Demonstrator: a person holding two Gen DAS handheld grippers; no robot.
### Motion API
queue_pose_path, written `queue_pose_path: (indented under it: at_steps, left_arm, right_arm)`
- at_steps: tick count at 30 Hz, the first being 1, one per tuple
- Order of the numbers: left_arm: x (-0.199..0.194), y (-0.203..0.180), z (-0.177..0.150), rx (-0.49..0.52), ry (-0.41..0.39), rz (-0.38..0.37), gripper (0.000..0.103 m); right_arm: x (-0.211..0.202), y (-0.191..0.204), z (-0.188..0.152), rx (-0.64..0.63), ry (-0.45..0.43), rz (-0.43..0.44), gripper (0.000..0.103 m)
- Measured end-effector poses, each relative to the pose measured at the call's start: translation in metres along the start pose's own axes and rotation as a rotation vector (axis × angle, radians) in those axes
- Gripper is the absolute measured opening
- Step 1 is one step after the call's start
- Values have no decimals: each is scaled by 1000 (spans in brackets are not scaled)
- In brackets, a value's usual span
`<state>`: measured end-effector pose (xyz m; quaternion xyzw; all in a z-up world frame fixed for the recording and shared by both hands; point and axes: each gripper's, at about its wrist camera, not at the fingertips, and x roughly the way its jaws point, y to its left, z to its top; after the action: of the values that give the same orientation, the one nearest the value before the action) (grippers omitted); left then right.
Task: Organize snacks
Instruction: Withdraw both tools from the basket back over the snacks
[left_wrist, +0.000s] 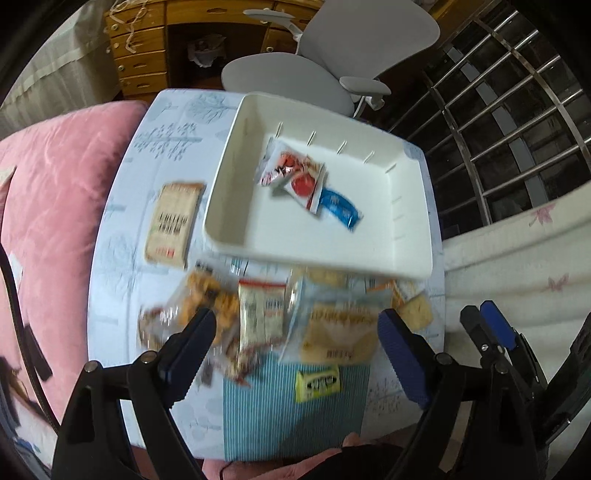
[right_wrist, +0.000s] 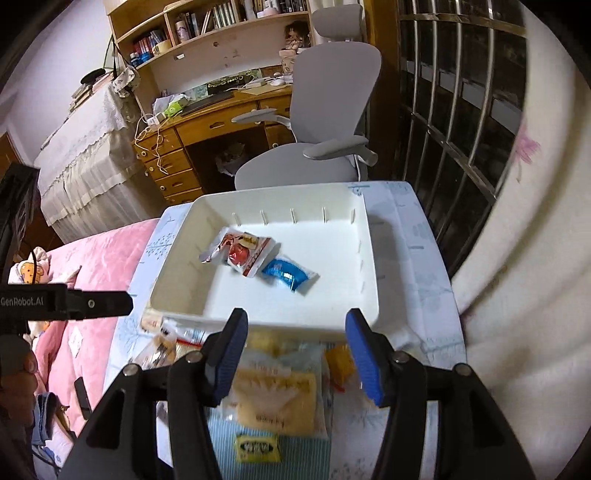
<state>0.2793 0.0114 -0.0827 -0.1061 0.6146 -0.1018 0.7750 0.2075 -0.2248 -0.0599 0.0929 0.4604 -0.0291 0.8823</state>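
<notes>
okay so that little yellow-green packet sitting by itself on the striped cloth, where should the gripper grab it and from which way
Judging by its pose, come straight down from above: the yellow-green packet lies flat on the striped cloth, apart from the snack pile. Close the fingers across its short dimension, near the middle, where both long edges look free. The open right gripper hangs nearest.

The left gripper is hanging with its two blue-padded fingers spread wide apart, nothing between them, the black arms angling up from the bottom of its own view. The right gripper is likewise standing wide open and holding nothing, its blue pads facing each other across the gap. In the left wrist view the right gripper is showing at the right edge, just beside the left one.
</notes>
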Motion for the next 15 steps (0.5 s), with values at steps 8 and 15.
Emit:
queue_pose_path:
  at_steps: [8,15]
  left_arm:
    - [-15,4,-85,-44,-7,34,88]
    - [-26,14,-144,-89,-14,28,88]
  right_arm:
    - [-37,-3,-56,-20,-14,69,55]
    - [-51,-6,-96,-17,12,107,55]
